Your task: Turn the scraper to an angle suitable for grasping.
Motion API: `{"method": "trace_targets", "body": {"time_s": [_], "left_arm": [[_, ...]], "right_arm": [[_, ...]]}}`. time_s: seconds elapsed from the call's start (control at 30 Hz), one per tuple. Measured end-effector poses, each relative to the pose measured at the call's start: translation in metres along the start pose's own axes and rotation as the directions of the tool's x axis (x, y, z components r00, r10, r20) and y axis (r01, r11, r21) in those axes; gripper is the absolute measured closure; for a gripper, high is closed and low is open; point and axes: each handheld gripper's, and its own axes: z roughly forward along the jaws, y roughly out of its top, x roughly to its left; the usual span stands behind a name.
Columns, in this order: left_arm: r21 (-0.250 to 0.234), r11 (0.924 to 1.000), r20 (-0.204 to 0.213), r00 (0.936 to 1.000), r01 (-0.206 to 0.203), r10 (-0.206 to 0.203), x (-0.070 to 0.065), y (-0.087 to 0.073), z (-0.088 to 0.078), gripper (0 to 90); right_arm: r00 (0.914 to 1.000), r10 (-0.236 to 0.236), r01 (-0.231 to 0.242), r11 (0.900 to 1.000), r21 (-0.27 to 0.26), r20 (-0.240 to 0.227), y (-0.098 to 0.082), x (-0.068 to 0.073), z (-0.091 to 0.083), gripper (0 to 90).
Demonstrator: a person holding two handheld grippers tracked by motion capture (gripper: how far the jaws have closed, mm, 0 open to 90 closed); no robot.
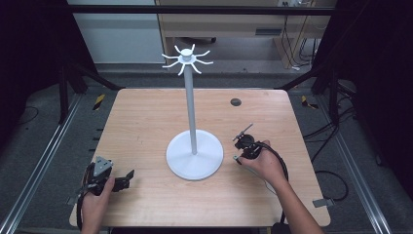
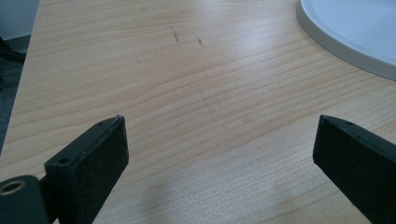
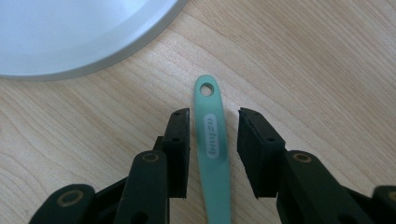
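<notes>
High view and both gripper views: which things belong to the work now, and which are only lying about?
In the work:
right gripper, jaws open around the mint-green plastic handle
white metal hook stand, probably

Lying about:
left gripper, open over bare wooden table

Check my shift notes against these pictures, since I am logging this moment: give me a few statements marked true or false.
1. The right gripper has its jaws on either side of a green handle that lies on the table. True.
2. The right gripper is clamped tight on the green handle. False: gaps show between the pads and the handle on both sides.
3. The left gripper holds a cup. False: its jaws are wide apart over bare wood.
4. The white stand is upright near the table's middle, with hooks at its top. True.
5. The green handle hangs from a hook. False: it lies flat beside the stand's base.
</notes>
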Motion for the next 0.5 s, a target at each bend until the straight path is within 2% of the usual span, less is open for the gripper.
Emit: {"method": "trace_targets", "body": {"time_s": [0.5], "left_arm": [[0.002,1.0000,0.003,1.0000,0.001,-0.001,-0.0003,-0.0002,0.0003,3.0]], "right_arm": [[0.9999,-0.013,0.013,0.999,0.030,-0.010,0.0024,0.0000,0.0080,70.3]]}}
